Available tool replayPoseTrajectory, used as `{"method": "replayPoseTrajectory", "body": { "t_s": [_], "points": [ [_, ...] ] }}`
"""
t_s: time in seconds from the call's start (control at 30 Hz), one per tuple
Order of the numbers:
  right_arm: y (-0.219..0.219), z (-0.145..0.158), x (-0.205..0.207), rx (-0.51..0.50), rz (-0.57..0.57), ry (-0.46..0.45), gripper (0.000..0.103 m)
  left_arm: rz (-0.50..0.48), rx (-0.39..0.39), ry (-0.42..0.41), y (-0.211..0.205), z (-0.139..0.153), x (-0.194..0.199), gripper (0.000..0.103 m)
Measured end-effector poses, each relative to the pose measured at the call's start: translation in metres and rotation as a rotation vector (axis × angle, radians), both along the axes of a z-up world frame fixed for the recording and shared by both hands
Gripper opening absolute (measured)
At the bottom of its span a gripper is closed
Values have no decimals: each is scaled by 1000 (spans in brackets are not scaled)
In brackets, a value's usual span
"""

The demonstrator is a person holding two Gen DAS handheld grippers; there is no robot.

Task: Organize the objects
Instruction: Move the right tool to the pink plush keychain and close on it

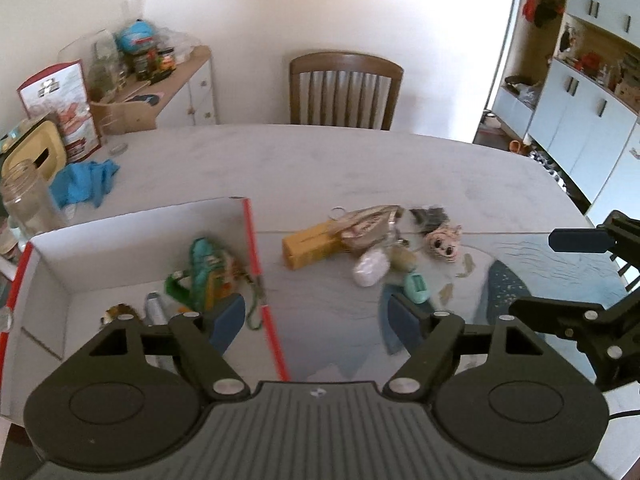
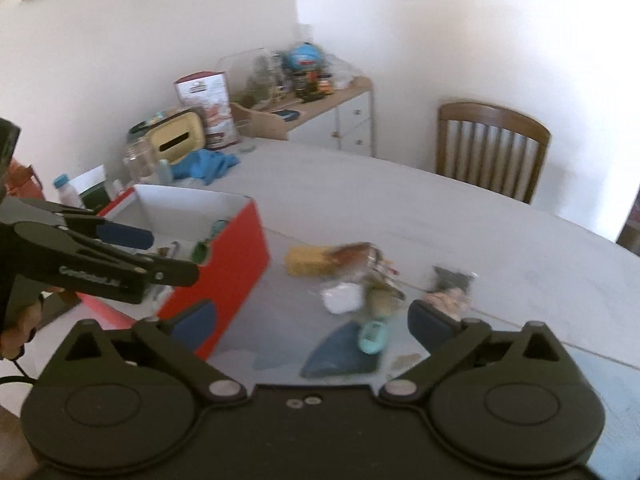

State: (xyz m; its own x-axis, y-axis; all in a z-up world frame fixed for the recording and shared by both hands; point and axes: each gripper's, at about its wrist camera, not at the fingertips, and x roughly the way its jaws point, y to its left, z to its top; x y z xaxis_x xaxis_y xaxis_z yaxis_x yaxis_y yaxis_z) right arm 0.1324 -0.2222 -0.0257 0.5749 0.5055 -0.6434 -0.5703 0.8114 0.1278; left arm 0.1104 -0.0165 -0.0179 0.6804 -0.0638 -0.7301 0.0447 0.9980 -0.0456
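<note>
Pale grey tabletop [image 1: 340, 160] fills both views, with a wooden slat-back chair [image 1: 346, 90] pushed in at its far edge against a white wall and blue-fronted cupboards [image 1: 580, 128] to the right. On the table's left stands a red cardboard box [image 1: 48, 264] with a white interior, holding a green-and-teal packet [image 1: 206, 272], a metal tube and other small bits. Just right of it lies a loose heap: a yellow box [image 1: 310, 248], a white pouch [image 1: 370, 270], a teal gadget [image 1: 416, 288], a small doll face [image 1: 444, 242]. Left gripper [image 1: 318, 316] hangs over the box's red edge, jaws apart and empty; right gripper [image 2: 310, 320] gapes wide near the heap, holding nothing.
</note>
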Motion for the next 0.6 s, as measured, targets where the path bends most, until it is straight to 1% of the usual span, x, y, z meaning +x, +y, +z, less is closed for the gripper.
{"method": "replayPoseTrajectory", "body": {
  "t_s": [0.07,0.17,0.23,0.37,0.5,0.6],
  "points": [
    [-10,-3,2,3,-24,10,102,-11,0,-3,-8,-1,2,78],
    [-26,-8,5,16,-59,35,102,-21,6,-9,-22,-2,4,83],
    [-36,-12,8,18,-76,51,102,-30,14,-18,-31,-3,6,83],
    [-47,-20,11,-44,-110,43,102,-27,27,-28,-42,-9,11,83],
    [-57,-26,17,-63,-142,25,102,-10,14,-27,-49,-18,20,83],
    [-65,-32,24,-84,-154,36,102,-1,17,-26,-55,-26,29,83]
  ]
}}
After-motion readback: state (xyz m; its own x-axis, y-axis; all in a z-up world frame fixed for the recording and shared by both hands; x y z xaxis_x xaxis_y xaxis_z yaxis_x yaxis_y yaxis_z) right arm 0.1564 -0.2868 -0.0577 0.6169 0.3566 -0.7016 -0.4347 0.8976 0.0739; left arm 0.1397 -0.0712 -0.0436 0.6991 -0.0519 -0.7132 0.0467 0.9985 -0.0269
